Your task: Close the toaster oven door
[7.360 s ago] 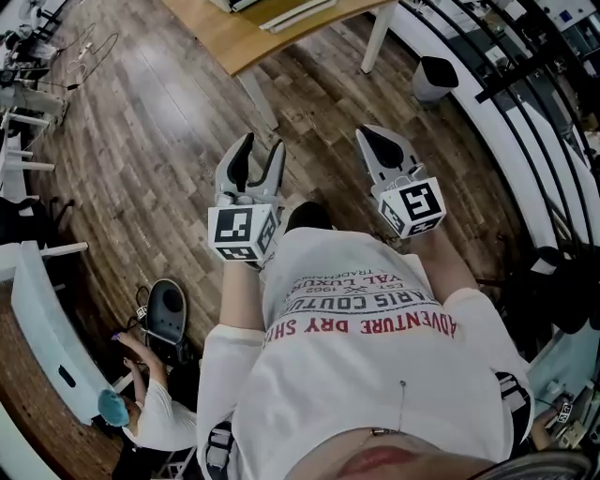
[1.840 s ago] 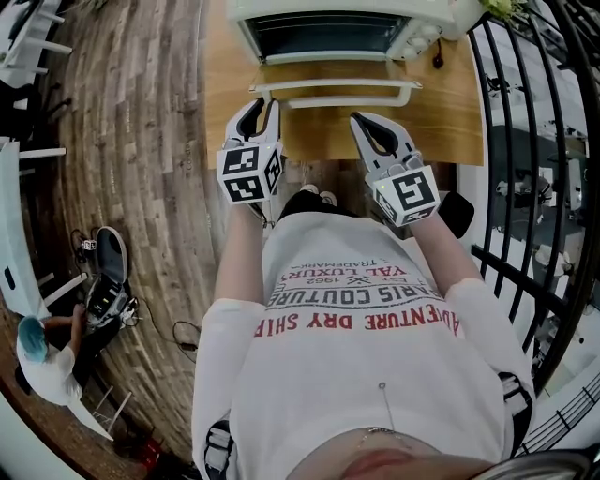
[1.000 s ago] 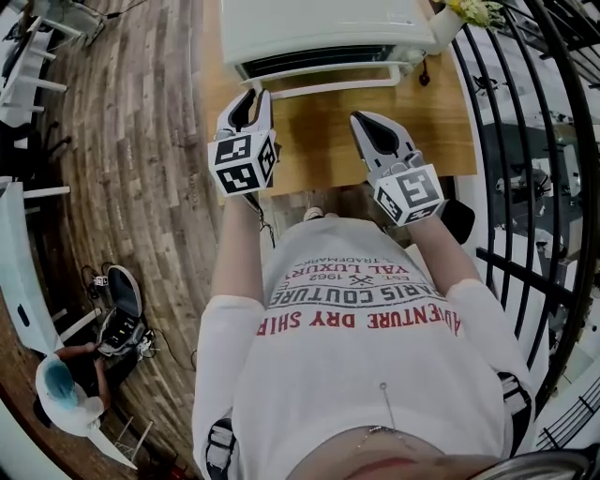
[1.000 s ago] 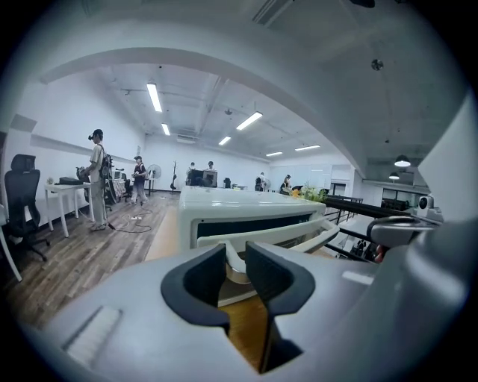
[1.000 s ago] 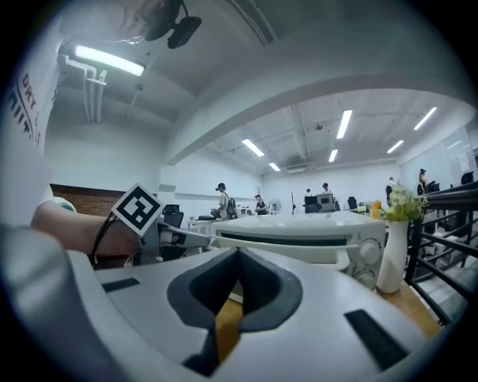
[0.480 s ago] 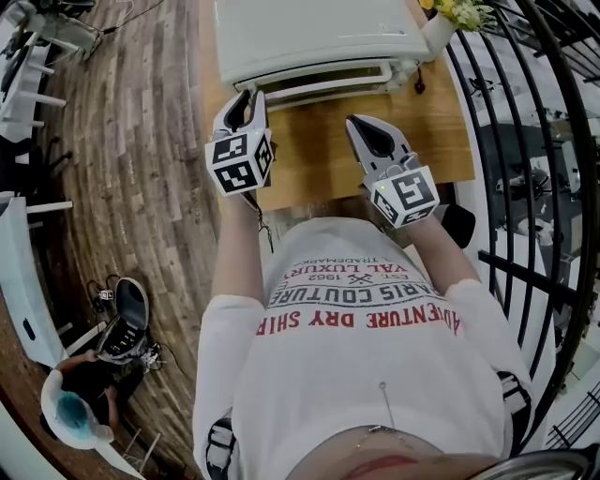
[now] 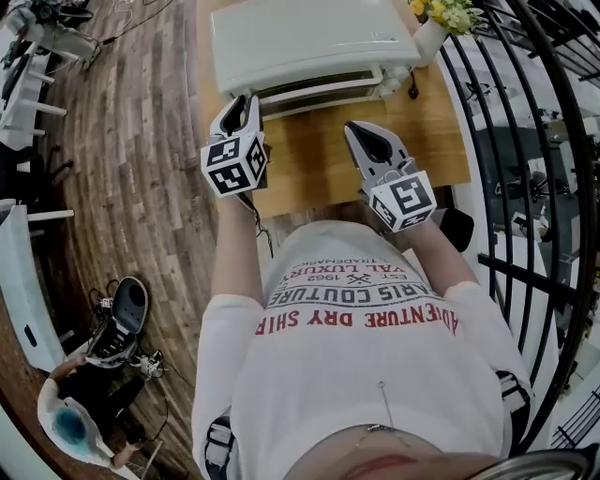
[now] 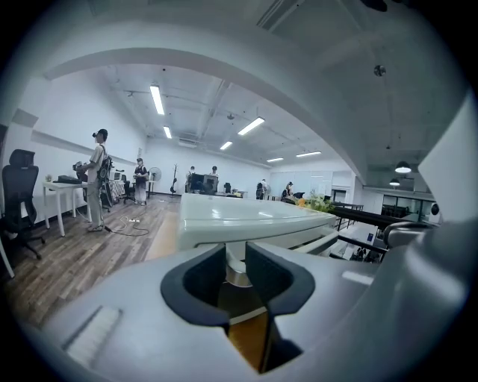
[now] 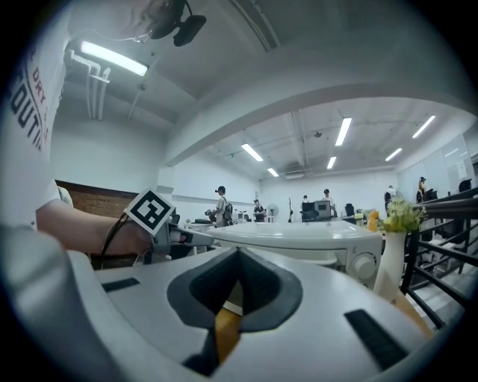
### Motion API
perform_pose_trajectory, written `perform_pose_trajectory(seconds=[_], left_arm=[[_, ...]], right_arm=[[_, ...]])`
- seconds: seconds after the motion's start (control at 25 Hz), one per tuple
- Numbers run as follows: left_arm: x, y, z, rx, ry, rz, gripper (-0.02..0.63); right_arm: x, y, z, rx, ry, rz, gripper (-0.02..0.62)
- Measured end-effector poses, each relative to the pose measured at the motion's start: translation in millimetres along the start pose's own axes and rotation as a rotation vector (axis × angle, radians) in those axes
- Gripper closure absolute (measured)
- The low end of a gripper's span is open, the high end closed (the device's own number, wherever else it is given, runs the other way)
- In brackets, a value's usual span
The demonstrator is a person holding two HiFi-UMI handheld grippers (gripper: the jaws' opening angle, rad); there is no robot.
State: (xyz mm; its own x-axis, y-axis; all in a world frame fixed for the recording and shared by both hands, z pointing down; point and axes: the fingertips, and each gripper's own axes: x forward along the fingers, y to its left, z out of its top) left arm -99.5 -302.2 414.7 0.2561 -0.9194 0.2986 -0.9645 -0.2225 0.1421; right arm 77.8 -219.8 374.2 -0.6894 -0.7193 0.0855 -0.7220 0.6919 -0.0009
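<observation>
Quick status, counts first: two grippers, one toaster oven [image 7: 309,37], one wooden table [image 7: 328,155], one vase [image 7: 429,39] with flowers [image 7: 452,11].

- The left gripper [image 7: 246,101] has its jaws a narrow slit apart with nothing clamped. Through the slit I see only the oven front and table wood.
- The right gripper [image 7: 354,131] has its tips pressed together and is empty.

Head view only:
- The oven sits at the far edge of the table, its white top towards me.
- My left tips are right at its front left corner; I can't tell whether they touch.
- My right tips hang back over bare wood.
- One person [image 7: 75,422] is crouched on the floor, low left.
- A black railing [image 7: 525,141] runs down the right side.

Left gripper view only: several people standing far back in the room.

Right gripper view only: one knob [image 9: 364,265] on the oven's front, plus the left gripper's marker cube [image 9: 149,211].

The door [image 7: 319,94] is white with a bar handle. It is swung up close to the body, with a dark slit under the top panel. I can't tell whether it is fully seated.
</observation>
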Motion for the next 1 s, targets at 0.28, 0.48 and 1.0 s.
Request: perform_pose_trajectory(seconds=[0.28,0.48,1.0], left_arm=[[-11,0,6,0.046,-0.019,0.018,0.517],[-42,-8,9,0.082,-0.058,-0.012,0.565],[-122,-59,30,0.205,-0.237,-0.171,0.595]], right_arm=[[-4,-1,1,0.016,-0.011,-0.004,0.607],[-5,7,0,-0.003,-0.006,0.036,0.607],[-8,25,15,-0.075,-0.042,0.086,0.607]])
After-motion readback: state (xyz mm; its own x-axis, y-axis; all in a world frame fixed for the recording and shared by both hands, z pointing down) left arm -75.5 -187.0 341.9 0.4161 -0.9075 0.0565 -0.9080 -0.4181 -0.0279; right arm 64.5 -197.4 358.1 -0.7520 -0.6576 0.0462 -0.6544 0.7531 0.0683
